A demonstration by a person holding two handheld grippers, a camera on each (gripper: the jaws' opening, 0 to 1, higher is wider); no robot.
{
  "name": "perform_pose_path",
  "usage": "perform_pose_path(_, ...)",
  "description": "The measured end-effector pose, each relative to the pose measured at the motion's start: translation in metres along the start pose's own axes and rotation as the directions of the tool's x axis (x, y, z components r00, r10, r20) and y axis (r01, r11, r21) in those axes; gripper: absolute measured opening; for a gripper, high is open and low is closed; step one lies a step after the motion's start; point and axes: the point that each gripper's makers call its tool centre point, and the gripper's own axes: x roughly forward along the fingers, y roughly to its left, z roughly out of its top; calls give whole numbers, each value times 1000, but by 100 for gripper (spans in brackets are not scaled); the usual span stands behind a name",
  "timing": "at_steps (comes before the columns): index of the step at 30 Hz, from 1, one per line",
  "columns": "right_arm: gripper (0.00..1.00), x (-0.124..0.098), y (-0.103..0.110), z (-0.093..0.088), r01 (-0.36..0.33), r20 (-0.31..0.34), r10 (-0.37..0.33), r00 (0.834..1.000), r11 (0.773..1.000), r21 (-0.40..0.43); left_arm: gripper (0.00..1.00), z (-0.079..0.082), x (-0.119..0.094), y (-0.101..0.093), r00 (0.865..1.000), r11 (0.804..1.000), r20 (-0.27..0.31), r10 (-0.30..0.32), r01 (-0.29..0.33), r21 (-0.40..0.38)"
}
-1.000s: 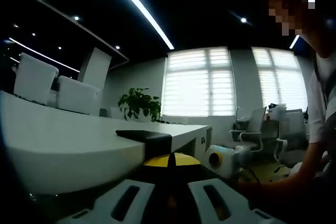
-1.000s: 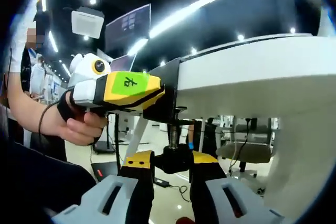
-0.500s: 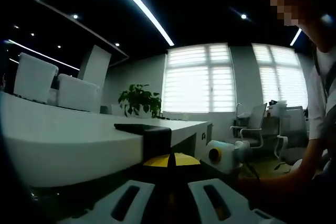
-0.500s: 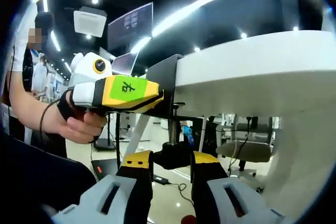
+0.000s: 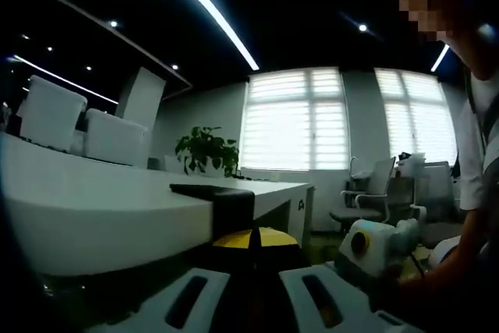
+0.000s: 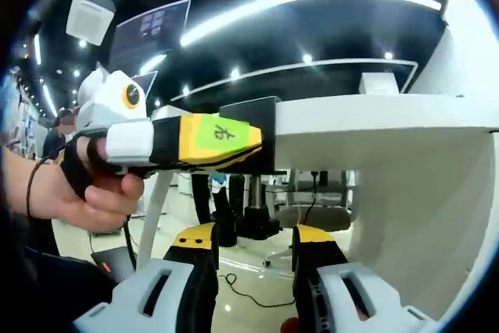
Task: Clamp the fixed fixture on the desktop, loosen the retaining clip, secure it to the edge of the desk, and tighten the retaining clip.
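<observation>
Gripping the black fixture (image 6: 251, 142) from the side, the left gripper (image 6: 234, 139) shows in the right gripper view as a yellow-and-black nose with a green label, held by a hand (image 6: 87, 196) at 9 o'clock.
- Fixture: seated on the edge of the white desk (image 6: 374, 126); its top plate (image 5: 204, 191) lies flat on the desk surface in the left gripper view, directly above that view's own yellow jaw tips at 6 o'clock.
- Retaining screw (image 6: 255, 196): hangs below the desk edge, ending in a dark knob (image 6: 257, 228).
- Right gripper (image 6: 256, 241): jaws parted, grasping nothing; the knob sits just above and between the tips, contact not discernible. Also visible at 4 o'clock in the left gripper view.
- Surroundings: potted plant (image 5: 207, 154), blinded windows (image 5: 295, 121), office chair (image 5: 373, 193).
</observation>
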Motion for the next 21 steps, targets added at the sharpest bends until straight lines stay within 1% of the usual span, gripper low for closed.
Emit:
perform_pose_path(1,33,3,-1,2,3,-4,-3,1000,1000,19,1,0,0,0,1000,1000,0,0,0,0)
perform_pose_path(2,31,5,2,7,-10,13,10,1000,999,35,1,0,0,0,1000,1000,0,0,0,1)
perform_pose_path(3,29,7,4,9,-11,14,10,1000,999,33,1,0,0,0,1000,1000,-2,0,0,2)
perform_pose_path(4,27,9,6,9,-10,12,10,1000,999,30,1,0,0,0,1000,1000,-4,0,0,1)
perform_pose_path(7,27,14,10,2,-20,-6,20,1000,1000,-4,1,0,0,0,1000,1000,-4,0,0,3)
perform_pose_path(9,26,15,10,3,-15,5,15,1000,1000,-15,1,0,0,0,1000,1000,-3,0,0,3)
perform_pose_path(11,16,13,5,6,1,13,-2,1000,1000,21,1,0,0,0,1000,1000,-2,1,-1,3)
perform_pose_path(12,14,13,2,6,14,7,-15,1000,1000,23,1,0,0,0,1000,1000,1,-1,1,4)
perform_pose_path(14,13,15,1,6,3,6,-3,1000,1000,26,1,0,0,0,1000,1000,0,-3,3,5)
perform_pose_path(15,13,13,1,5,4,6,-4,1000,1000,18,1,0,0,0,1000,1000,1,-2,2,5)
perform_pose_path(18,12,14,0,7,4,21,-3,1000,999,-52,1,0,1,0,1000,1000,2,-2,2,3)
perform_pose_path(21,14,14,1,6,15,21,-13,1000,996,-91,1,0,1,0,1000,1000,-3,-1,1,7)
